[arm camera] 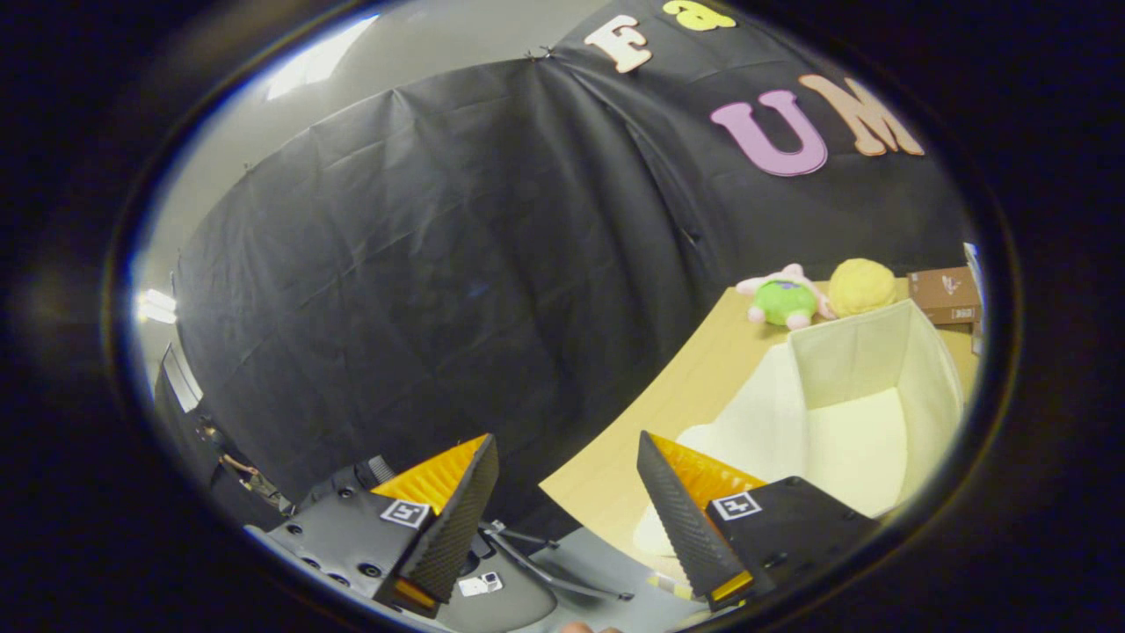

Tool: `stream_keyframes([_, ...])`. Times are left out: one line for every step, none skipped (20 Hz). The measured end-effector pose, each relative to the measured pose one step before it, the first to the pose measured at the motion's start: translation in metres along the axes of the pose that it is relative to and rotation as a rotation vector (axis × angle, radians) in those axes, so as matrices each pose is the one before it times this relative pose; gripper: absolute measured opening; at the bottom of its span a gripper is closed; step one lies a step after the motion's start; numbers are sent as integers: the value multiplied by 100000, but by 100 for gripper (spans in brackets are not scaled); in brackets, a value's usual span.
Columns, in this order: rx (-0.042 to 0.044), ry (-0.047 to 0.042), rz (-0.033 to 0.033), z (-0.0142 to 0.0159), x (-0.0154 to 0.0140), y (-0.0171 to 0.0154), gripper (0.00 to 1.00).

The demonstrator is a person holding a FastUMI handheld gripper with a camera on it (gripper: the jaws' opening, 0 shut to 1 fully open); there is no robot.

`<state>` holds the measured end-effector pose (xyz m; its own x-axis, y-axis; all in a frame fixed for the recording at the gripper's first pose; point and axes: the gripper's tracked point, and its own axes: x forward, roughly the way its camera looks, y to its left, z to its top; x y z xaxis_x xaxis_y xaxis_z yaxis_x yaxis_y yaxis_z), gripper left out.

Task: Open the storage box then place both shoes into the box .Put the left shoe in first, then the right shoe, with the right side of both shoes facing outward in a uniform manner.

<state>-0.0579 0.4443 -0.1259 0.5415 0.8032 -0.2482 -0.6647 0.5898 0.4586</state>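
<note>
The hand-held gripper (567, 510) is seen with its two fingers spread well apart and nothing held between them; past the gap only the dark booth cloth and the near corner of the light wooden tabletop (668, 396) are seen. The view is tilted, so the table is seen slanting upward to the right.

The cream fabric storage box (866, 396), a soft-sided rectangular bin, is found on that tabletop, ahead of the gripper and off to the right of the right-hand finger, whose tip overlaps the near part of it. Its top is already open: a pale flap of the same fabric (747, 413) is laid out flat on the table on the side nearer the fingers, and the bare pale floor of the box can be looked into. No shoe is seen inside it, and no shoe can be made out on the table.

Beyond the box, at the far end of the table, a green and pink plush toy (784, 299) and a round yellow plush ball (863, 286) are set side by side, with a brown cardboard carton (945, 294) just to their right.

The opening step is judged to be done, with both shoes not yet placed. The box is not lined up with the fingers but lies to their right, its long axis appearing to run away from the gripper towards the toys; a turn to the right is judged to be needed before anything can be lowered into it, though the left shoe has first to be found
</note>
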Motion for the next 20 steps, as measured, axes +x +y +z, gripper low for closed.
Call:
stream_keyframes([2363,-1617,-2135,1114,-894,-1350,100])
stream_keyframes([2183,-1770,-2398,1231,-957,-1487,100])
stream_keyframes([1847,-1868,-2759,1217,-1066,-1342,100])
stream_keyframes([1203,-2278,-2877,1365,-969,-1589,100])
stream_keyframes([690,-2300,-3255,1290,-929,-1607,100])
stream_keyframes([-309,-2267,-3956,1303,-794,-1937,100])
stream_keyframes([-860,-2389,-4575,1090,-854,-2111,100])
stream_keyframes([-915,-1935,-5126,1022,-703,-2447,100])
stream_keyframes([-447,-1140,-4990,476,-754,-2460,100])
stream_keyframes([109,-389,-4908,517,-721,-2609,100])
stream_keyframes([524,39,-5182,259,-706,-2562,100])
stream_keyframes([907,84,-5082,352,-606,-2776,100])
stream_keyframes([787,38,-5060,252,-369,-2713,100])
stream_keyframes([436,1276,-4725,-154,-293,-2621,100])
stream_keyframes([110,2430,-4137,-568,-363,-2288,100])
stream_keyframes([-180,3124,-3804,-567,-195,-2121,100])
stream_keyframes([-71,3583,-2903,-1113,-23,-1921,100])
stream_keyframes([-69,4405,-1504,-1256,310,-1186,100])
stream_keyframes([-152,5540,-1225,-1620,677,-929,100])
stream_keyframes([435,5884,-965,-1676,612,-885,99])
